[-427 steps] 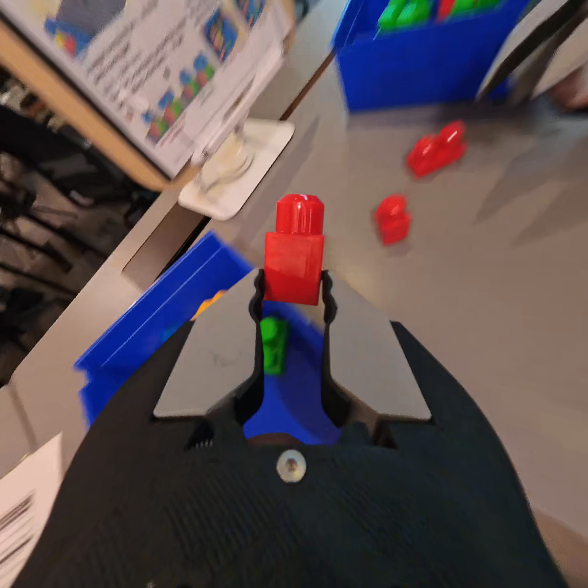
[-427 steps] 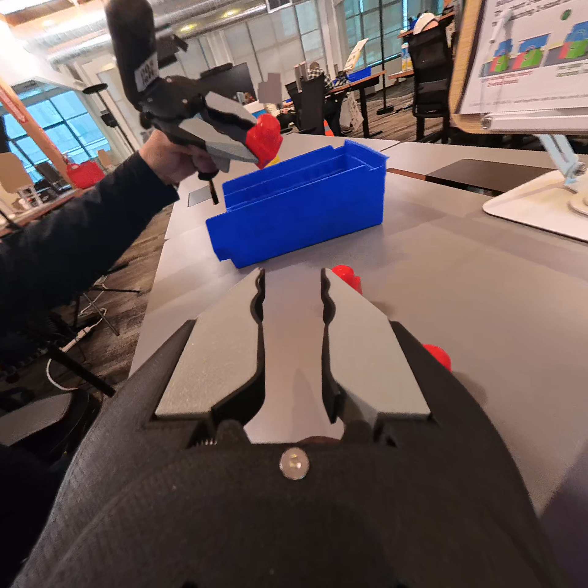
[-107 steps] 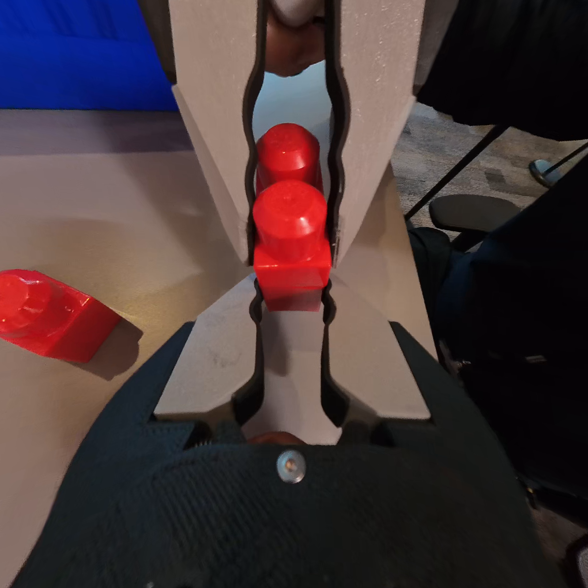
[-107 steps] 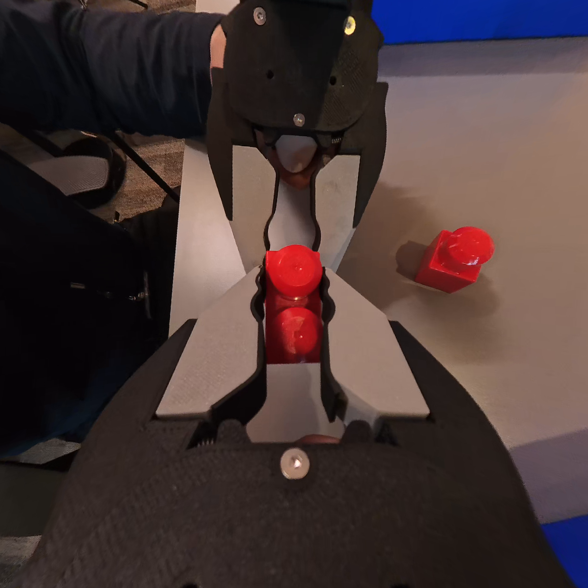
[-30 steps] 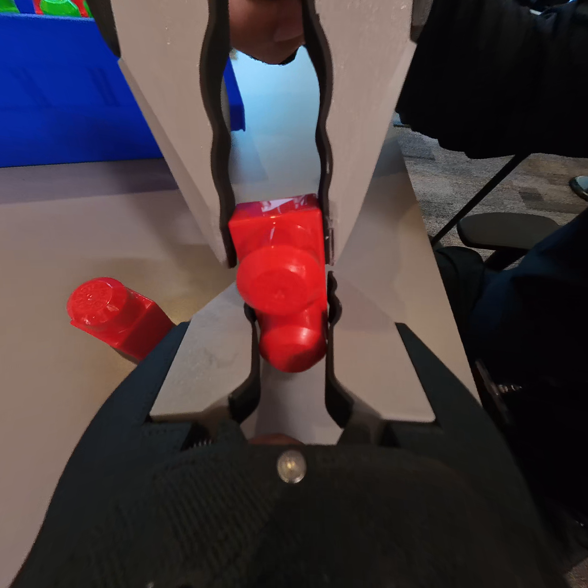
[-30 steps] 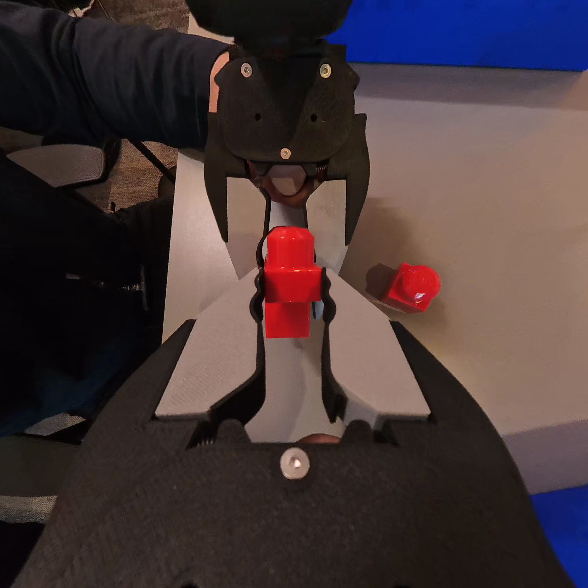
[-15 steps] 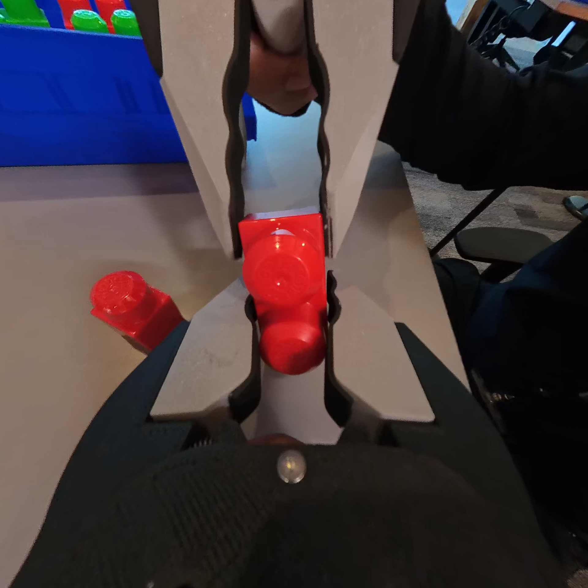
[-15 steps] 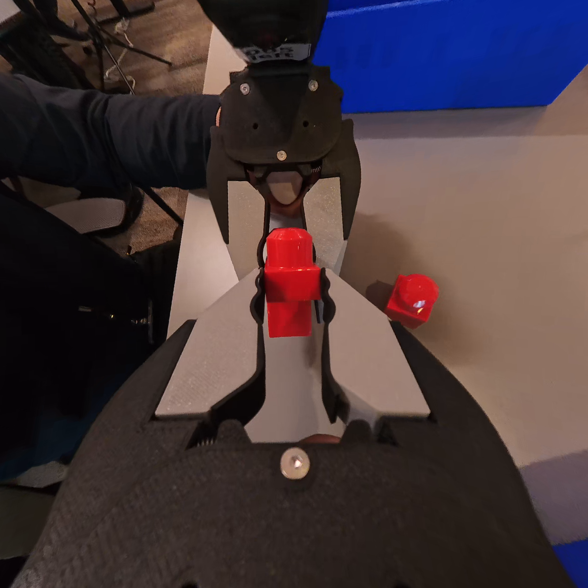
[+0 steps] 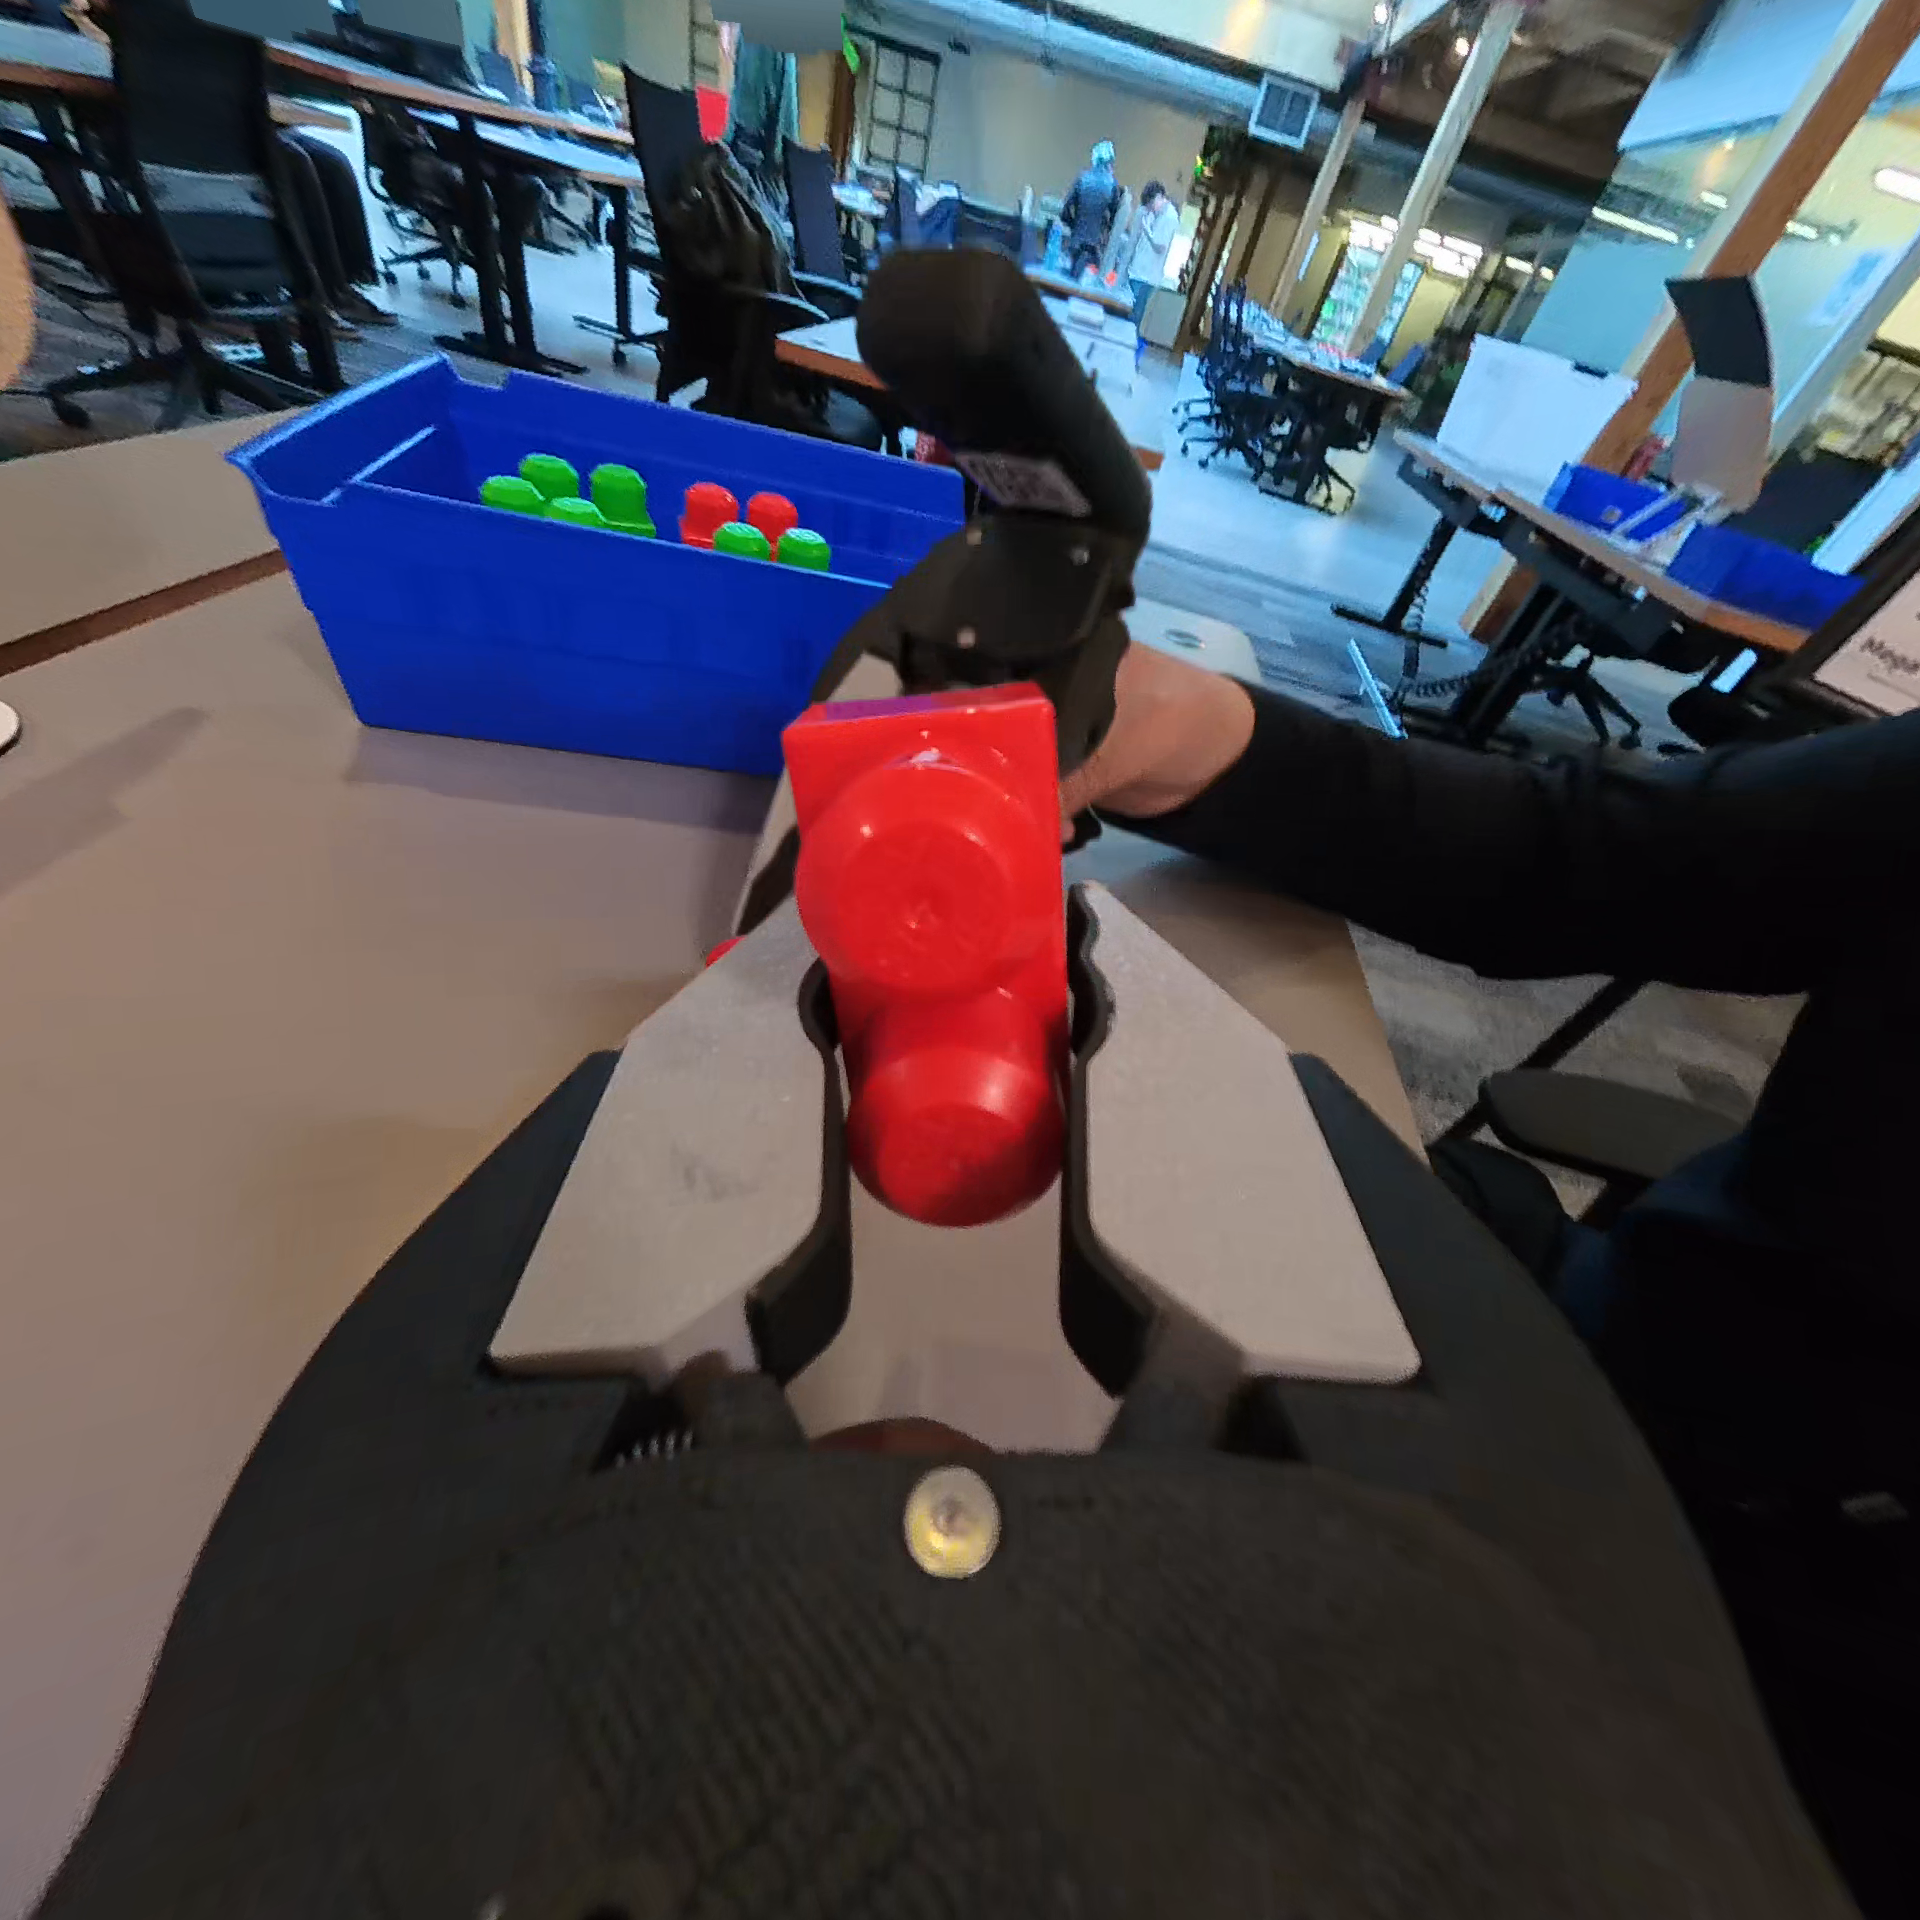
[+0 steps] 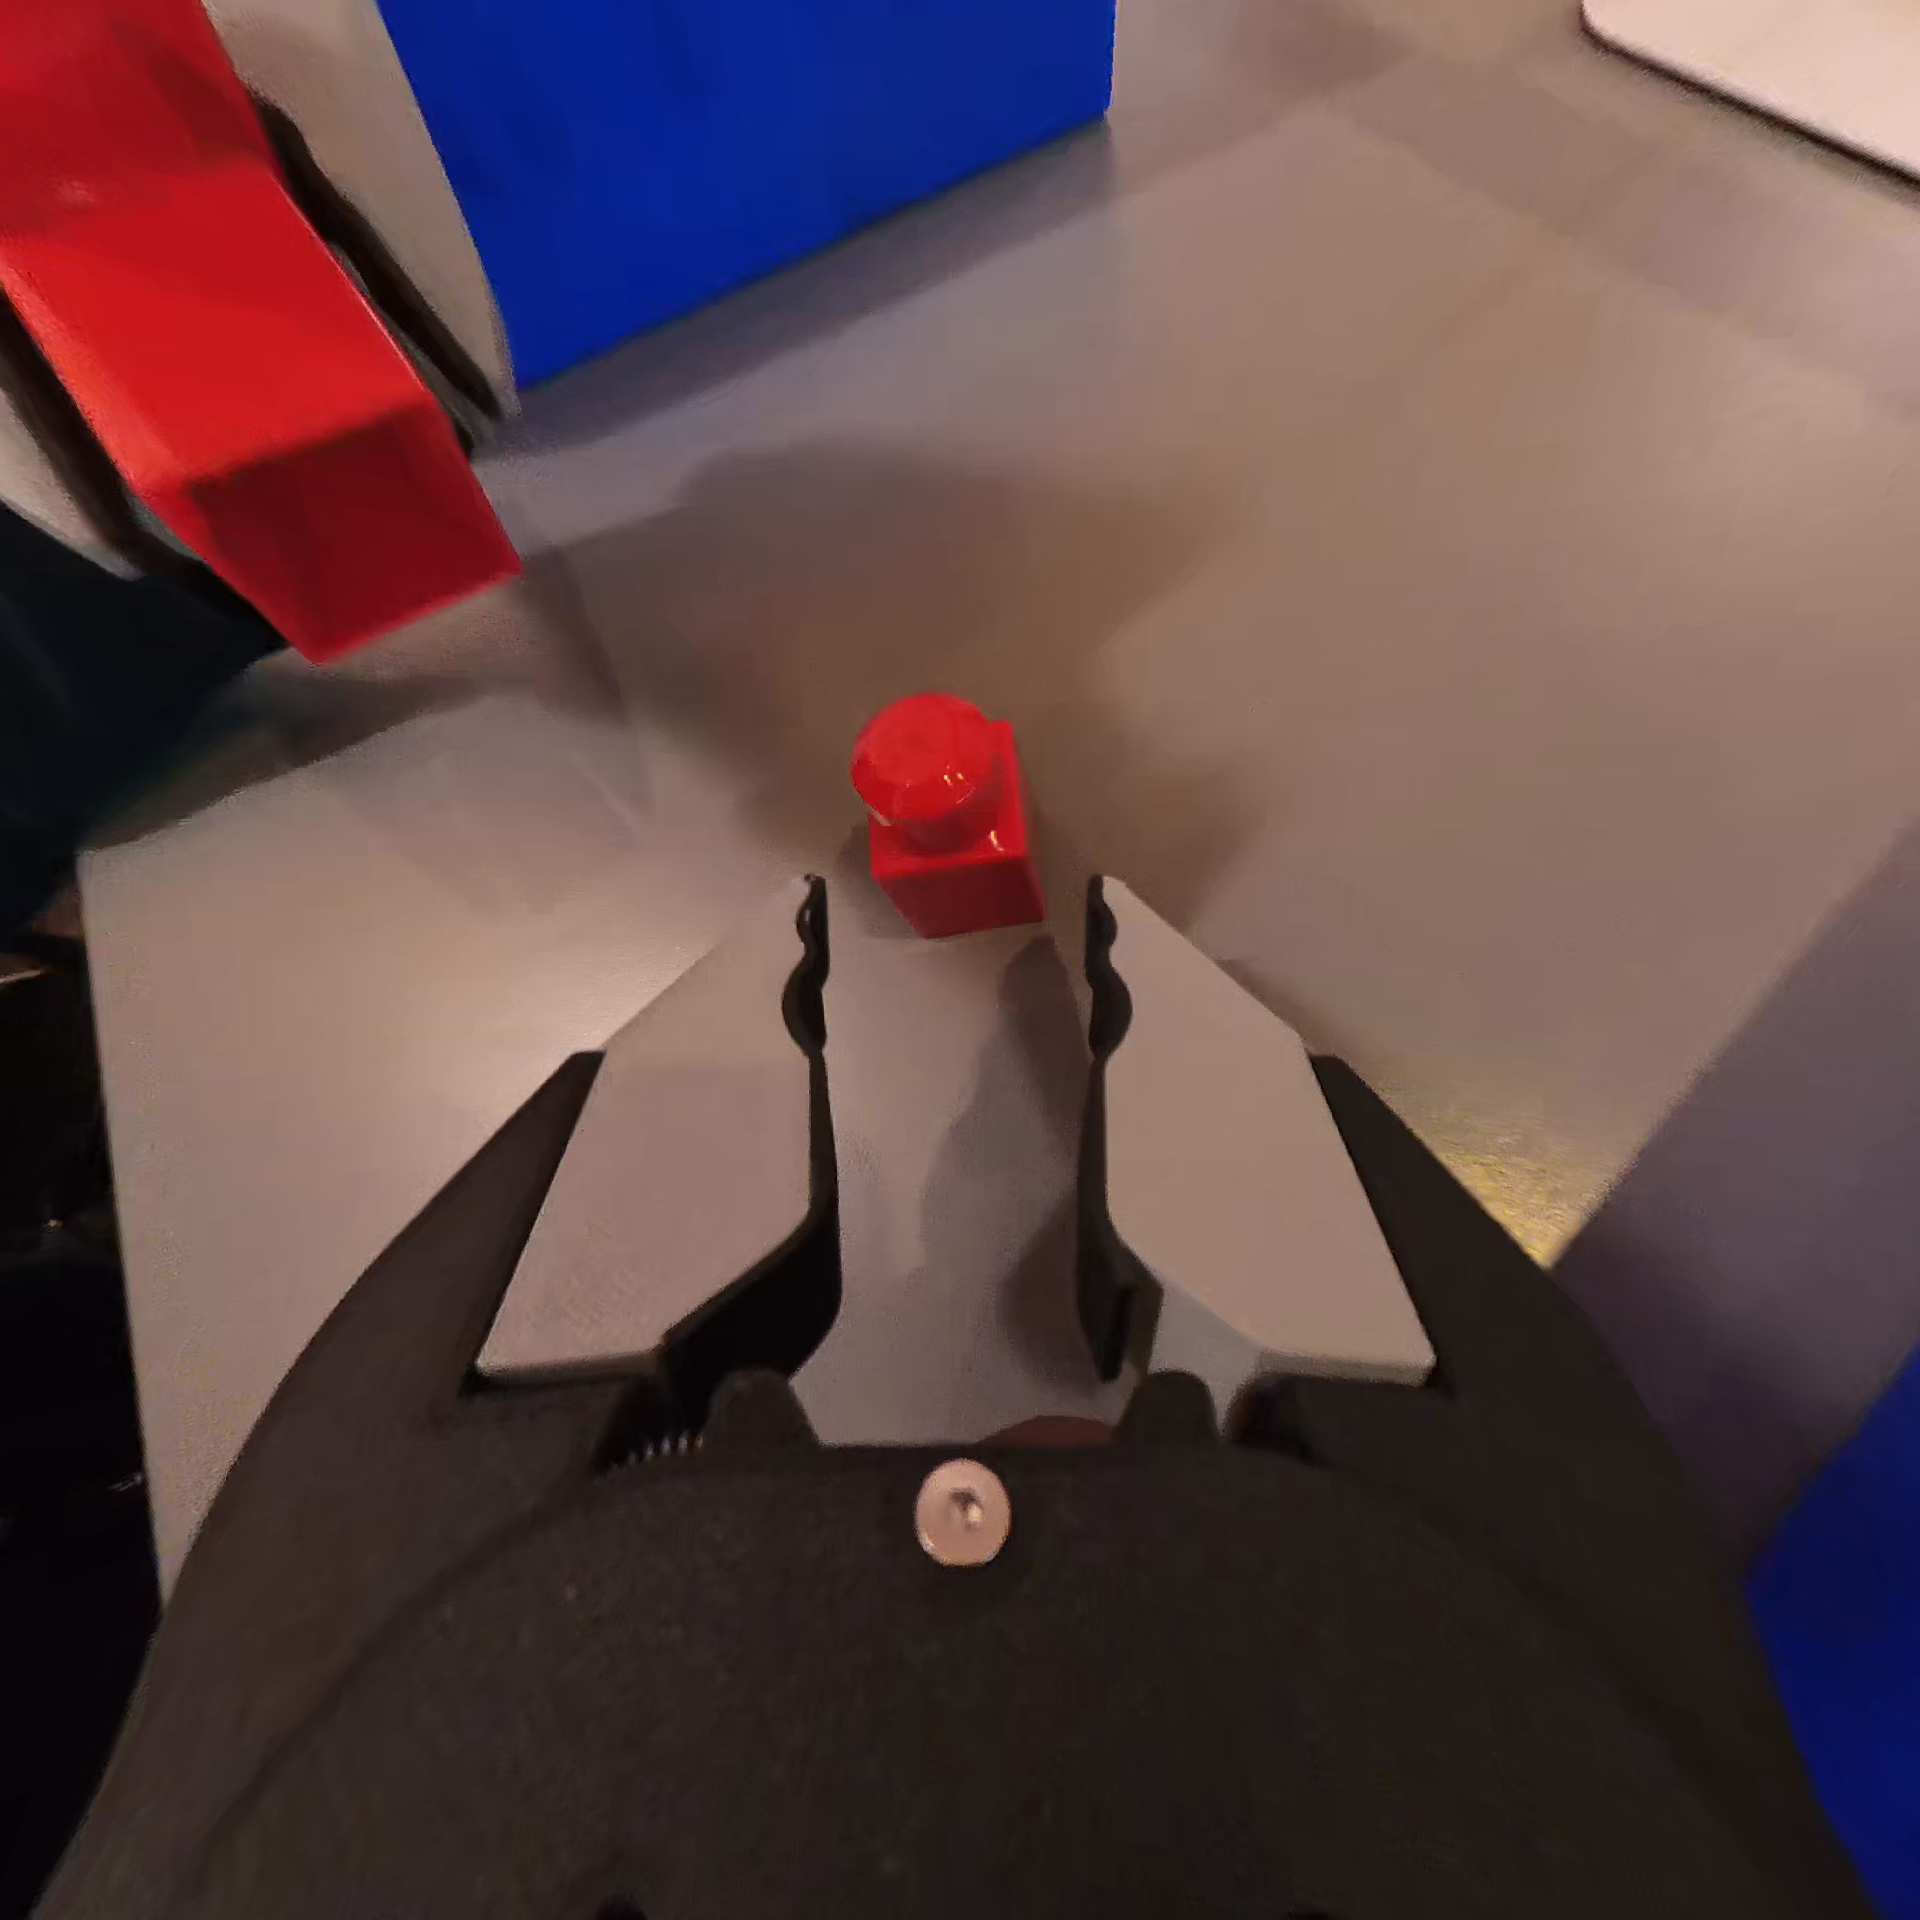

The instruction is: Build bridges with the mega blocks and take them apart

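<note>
My left gripper is shut on a red piece of joined mega blocks. Both pads press its sides, and two round studs face the camera. The same piece shows at the upper left of the right wrist view, above the table. My right gripper is open and empty. It points down at a single red block that stands on the grey table just ahead of its fingertips, with a gap on each side. In the left wrist view the right gripper is behind the held piece, with a hand on it.
A blue bin with green blocks and red blocks stands at the back of the table. Another blue bin lies beyond the single block. A white stand base is at the far right. A sleeve reaches in from the right.
My right gripper opened, let go of the joined red piece and swung over to the single red block on the table. My left gripper kept the piece and tilted up.
</note>
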